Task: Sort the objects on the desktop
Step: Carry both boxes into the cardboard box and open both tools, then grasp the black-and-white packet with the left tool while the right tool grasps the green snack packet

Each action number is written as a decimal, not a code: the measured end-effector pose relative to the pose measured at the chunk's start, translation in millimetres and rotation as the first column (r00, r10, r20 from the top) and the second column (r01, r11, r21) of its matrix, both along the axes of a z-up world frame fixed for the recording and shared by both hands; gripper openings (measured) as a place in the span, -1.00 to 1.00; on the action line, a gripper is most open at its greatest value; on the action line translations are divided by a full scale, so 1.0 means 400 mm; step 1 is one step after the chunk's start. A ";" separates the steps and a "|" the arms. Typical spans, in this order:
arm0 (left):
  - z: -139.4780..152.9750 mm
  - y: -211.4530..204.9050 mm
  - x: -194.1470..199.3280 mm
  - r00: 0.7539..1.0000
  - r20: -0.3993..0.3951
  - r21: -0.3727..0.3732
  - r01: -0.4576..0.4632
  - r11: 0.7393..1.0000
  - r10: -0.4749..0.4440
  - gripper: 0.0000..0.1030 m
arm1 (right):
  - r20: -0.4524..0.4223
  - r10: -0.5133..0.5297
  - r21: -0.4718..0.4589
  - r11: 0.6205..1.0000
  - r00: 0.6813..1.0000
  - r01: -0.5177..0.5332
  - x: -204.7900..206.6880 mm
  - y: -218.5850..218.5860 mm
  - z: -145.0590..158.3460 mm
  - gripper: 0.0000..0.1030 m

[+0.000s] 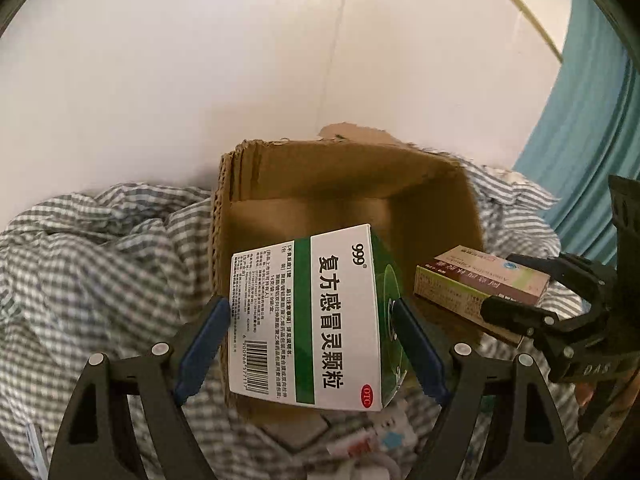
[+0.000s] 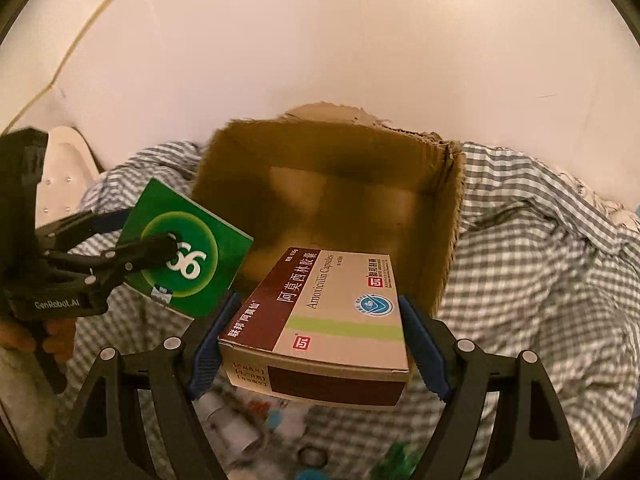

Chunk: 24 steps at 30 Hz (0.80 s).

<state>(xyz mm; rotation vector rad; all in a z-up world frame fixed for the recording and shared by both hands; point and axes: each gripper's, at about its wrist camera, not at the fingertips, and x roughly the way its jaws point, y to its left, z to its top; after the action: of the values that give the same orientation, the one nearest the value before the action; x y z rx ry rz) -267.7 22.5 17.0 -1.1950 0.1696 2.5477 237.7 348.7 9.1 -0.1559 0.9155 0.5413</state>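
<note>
My left gripper [image 1: 310, 344] is shut on a green and white medicine box [image 1: 312, 320], its blue pads pressed against both sides. The box hangs above the near edge of an open cardboard box [image 1: 344, 184]. My right gripper [image 2: 316, 344] is shut on a maroon and beige amoxicillin box [image 2: 324, 320], held just before the same cardboard box [image 2: 332, 184], whose inside looks bare. In the left wrist view the right gripper [image 1: 516, 292] shows at the right with the amoxicillin box [image 1: 480, 280]. In the right wrist view the left gripper [image 2: 132, 240] shows at the left with the green box [image 2: 184, 248].
A grey and white checked cloth [image 1: 92, 264] lies rumpled around the cardboard box and also spreads to the right [image 2: 540, 264]. Small mixed items [image 2: 256, 428] lie blurred below the grippers. A white wall [image 1: 200, 60] stands behind, a teal curtain [image 1: 592, 120] at the right.
</note>
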 end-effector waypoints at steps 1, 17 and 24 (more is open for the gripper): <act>-0.009 0.007 -0.013 1.000 -0.013 -0.011 0.005 1.000 -0.005 0.65 | 0.004 -0.010 0.002 1.000 1.000 0.010 0.016 0.003 -0.011 0.56; 0.047 -0.037 0.145 0.985 -0.139 -0.027 -0.104 0.994 0.099 1.00 | 0.144 -0.177 0.103 0.981 0.974 0.163 -0.097 -0.128 0.086 0.76; -0.072 -0.111 0.324 0.979 -0.051 -0.056 -0.199 0.978 0.196 1.00 | 0.082 -0.425 0.010 0.905 0.901 0.426 -0.270 -0.227 -0.030 0.76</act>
<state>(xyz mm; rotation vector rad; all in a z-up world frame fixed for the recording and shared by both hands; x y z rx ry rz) -138.1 -22.1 -11.6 -1.2339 0.1468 2.7608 129.9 257.9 -2.7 0.0182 0.8393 0.1218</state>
